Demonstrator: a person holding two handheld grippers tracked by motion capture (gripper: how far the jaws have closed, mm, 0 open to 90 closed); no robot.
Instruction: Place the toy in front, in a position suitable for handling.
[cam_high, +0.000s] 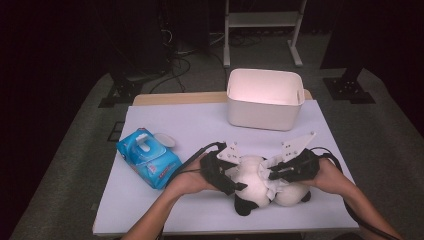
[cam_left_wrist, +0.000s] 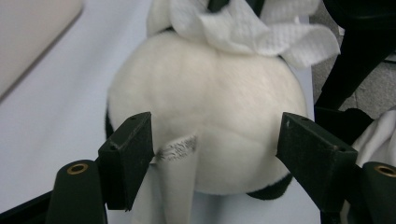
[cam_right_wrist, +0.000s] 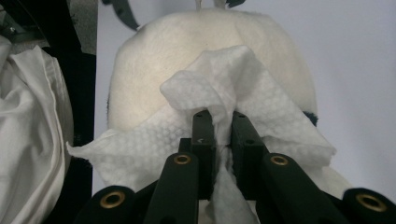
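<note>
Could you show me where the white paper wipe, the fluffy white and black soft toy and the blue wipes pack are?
White embossed paper wipe (cam_right_wrist: 261, 100): right gripper view, on its raised fold above the jaws.
Fluffy white and black plush toy (cam_left_wrist: 205, 98): left gripper view, on its round white body.
Blue plastic wipes pack (cam_high: 148, 159): high view, on its top face.

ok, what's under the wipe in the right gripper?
The plush panda's white back lies under the wipe, which the right gripper pinches. The fur beneath the wipe's folds is covered.

No legible text anywhere. Blue wipes pack (cam_high: 148, 157) on the table (cam_high: 200, 125) carries print, too small and blurred to read. Sewn tag on the plush toy (cam_left_wrist: 205, 116): grey marks, unreadable.
</note>
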